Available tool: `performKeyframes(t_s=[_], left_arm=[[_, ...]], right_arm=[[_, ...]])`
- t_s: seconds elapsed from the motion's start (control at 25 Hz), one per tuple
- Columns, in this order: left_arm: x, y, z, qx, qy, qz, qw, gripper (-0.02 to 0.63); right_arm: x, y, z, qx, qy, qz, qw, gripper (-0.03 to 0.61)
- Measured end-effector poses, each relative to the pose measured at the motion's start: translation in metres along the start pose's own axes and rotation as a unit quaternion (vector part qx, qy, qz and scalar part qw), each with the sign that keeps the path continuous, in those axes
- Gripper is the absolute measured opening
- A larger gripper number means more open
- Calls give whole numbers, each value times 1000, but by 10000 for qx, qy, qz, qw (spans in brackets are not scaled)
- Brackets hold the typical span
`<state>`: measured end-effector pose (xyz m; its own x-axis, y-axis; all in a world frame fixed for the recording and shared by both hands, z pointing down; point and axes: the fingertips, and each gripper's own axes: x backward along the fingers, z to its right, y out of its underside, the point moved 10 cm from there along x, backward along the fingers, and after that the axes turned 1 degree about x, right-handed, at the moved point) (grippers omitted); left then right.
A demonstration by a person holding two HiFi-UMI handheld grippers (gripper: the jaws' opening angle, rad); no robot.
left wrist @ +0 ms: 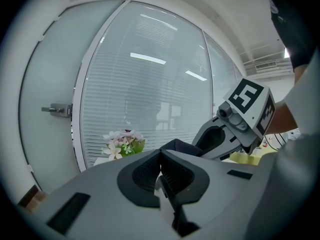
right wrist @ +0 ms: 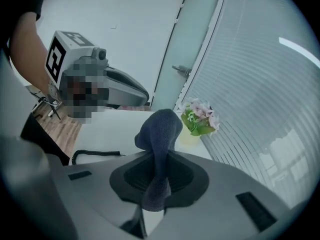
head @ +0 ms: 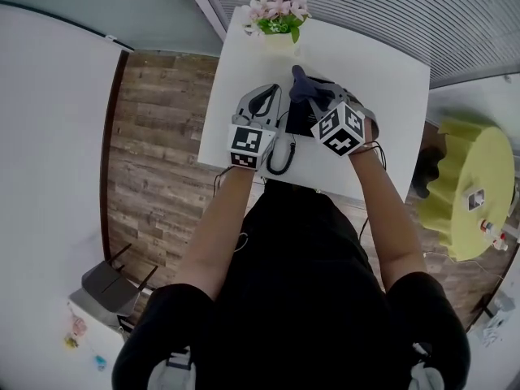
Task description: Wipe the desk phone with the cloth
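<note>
**Cloth pinched in my right gripper, over the desk phone**

At the far left of the head view, a grey chair (head: 110, 287) stands on the wooden floor (head: 154, 153), well apart from the white table (head: 390, 88) I am facing. My left gripper (left wrist: 161, 170) is over the near left part of that table. In its own view, the two dark pads are pressed together with nothing between them.

Just to its right, the desk phone (head: 299, 122) lies on the table. It is a dark body that my two grippers largely cover from above. Its black coiled cord (head: 282, 154) loops out toward the table's near edge, between the two marker cubes.

At the table's far edge, a pale pot of pink and white flowers (right wrist: 200, 116) stands near the glass wall with its blinds (right wrist: 260, 84).

My right gripper (right wrist: 157, 176) is above the right side of the phone, and its jaws are clamped on the dark blue-grey cloth (right wrist: 160, 126). The cloth rises out from between the pads, and its free end folds over at the top, toward the flowers. I cannot tell whether the cloth touches the phone.

At the far right of the head view, a round table under a yellow-green cover (head: 475, 185) stands apart from the white table, with a few small items on it too small to identify.
</note>
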<state>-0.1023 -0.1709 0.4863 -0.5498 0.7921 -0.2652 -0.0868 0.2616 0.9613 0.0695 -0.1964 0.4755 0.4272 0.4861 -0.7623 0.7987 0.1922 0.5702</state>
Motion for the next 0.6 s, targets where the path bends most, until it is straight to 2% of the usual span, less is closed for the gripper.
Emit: performKeyframes(t_s=[0.44,0.6], left_arm=[[-36,14,-20,22,396,-216,9990,9],[-37,27,-24,86,424,-285,9987,9]], right_arm=[[-62,3,13,-171,170,-187,9995,63],[-79,11,9,-218,62,-333,9992,63]])
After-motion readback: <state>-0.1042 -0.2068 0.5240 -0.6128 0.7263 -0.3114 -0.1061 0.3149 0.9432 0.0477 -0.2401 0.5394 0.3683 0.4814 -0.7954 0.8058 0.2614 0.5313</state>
